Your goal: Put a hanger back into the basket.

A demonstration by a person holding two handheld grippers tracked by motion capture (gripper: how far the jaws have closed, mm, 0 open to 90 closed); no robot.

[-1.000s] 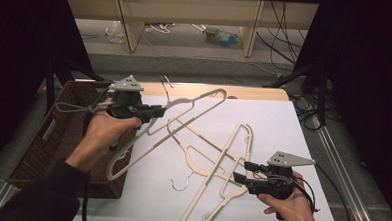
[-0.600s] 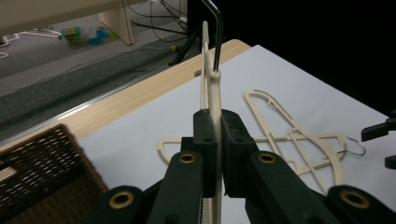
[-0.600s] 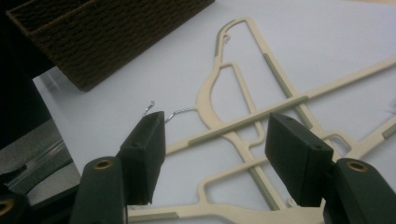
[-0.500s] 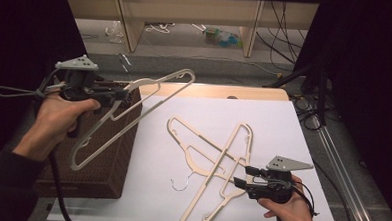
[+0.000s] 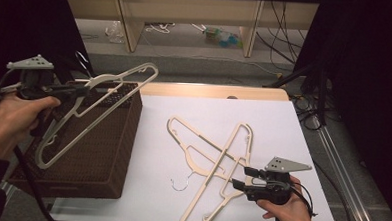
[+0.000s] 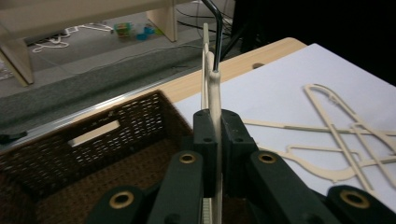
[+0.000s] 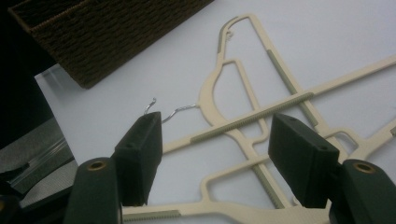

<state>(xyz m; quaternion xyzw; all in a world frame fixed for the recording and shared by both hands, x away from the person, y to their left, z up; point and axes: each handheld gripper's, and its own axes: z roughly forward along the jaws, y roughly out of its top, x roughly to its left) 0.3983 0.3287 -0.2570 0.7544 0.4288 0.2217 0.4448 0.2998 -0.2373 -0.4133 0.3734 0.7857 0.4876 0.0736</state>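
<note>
white table [image 5: 283,124] mid-frame, shelving at top; my left gripper [image 5: 84,91] clamps a hanger [image 5: 96,103] over the basket [image 5: 102,151], my right gripper [image 5: 239,176] has just been opening, holding nothing.

I see a bench [image 5: 265,93] with a pale wooden top, most of it covered by a white sheet [image 5: 278,129]. On that sheet lie two cream hangers [image 5: 217,151], crossed over one another, the wire hook of one pointing toward my near edge. Left of the hangers, a brown woven basket [image 5: 102,151] stands at the sheet's left edge.
</note>
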